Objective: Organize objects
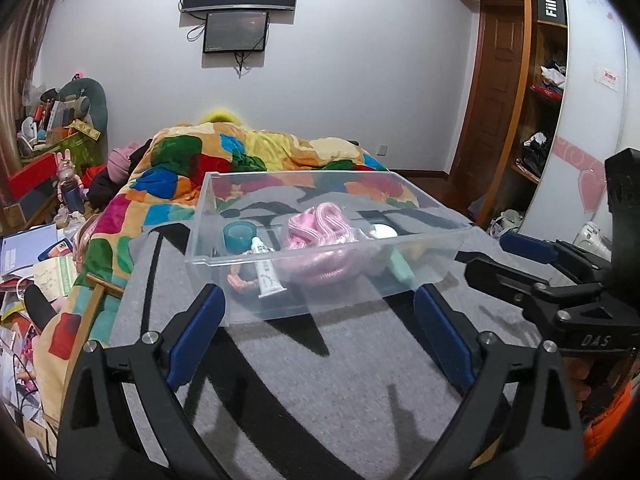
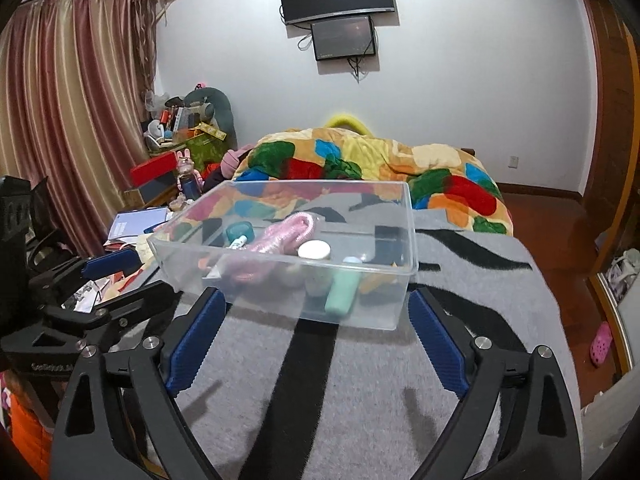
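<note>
On the grey striped blanket (image 1: 360, 360), seen from the left wrist, a clear bin (image 1: 320, 264) is set ahead of the left gripper (image 1: 320, 340), jaws spread and empty. Pink cord (image 1: 316, 236), tube (image 1: 266, 268) and tape roll (image 1: 239, 236) are held inside; tipping on soft bedding is judged possible.

From the right wrist, the right gripper (image 2: 316, 336) is likewise spread, nothing pinched; the thin bin wall could be knocked, and the mint bottle (image 2: 342, 292) and white jar (image 2: 314, 250) spilled.

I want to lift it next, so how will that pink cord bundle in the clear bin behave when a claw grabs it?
The pink cord bundle looks floppy: it lies in loose coils, so loops may sag or trail. It seems light. Its braided surface should grip fairly well, but it crowds the white tube inside the clear bin, which could get dragged.
</note>
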Tool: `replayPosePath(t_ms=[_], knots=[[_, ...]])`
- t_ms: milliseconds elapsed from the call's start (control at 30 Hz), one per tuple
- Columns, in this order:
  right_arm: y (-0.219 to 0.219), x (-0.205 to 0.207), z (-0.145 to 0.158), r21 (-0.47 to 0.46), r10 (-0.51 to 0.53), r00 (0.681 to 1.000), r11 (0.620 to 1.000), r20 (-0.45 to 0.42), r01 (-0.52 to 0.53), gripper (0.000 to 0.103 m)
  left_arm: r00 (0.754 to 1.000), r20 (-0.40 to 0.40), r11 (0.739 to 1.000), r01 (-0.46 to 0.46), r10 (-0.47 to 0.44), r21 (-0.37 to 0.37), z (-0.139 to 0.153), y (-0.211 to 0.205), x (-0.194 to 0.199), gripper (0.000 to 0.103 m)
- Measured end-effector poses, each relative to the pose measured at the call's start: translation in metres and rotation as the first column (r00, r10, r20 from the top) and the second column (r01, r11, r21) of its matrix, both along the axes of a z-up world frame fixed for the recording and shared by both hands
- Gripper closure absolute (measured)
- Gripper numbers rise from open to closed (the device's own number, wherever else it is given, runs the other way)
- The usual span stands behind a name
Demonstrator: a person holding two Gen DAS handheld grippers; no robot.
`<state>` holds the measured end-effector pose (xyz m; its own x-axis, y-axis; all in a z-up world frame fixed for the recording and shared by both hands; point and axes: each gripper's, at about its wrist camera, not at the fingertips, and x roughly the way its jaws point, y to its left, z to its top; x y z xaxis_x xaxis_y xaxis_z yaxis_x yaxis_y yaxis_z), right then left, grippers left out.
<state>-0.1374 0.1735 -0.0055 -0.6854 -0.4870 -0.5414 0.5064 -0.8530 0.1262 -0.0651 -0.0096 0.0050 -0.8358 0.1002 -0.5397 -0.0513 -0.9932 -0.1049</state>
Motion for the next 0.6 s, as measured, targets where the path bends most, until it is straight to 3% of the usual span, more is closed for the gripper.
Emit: replayPosePath(t_ms=[600], knots=[[-0.0012, 0.0012, -0.0072, 0.0, 0.024, 1.0, 1.0, 0.012, -0.024, 0.011, 1.0, 0.001, 1.0, 0.002, -0.002, 0.011, -0.0033, 0.0011, 0.0044, 0.006]])
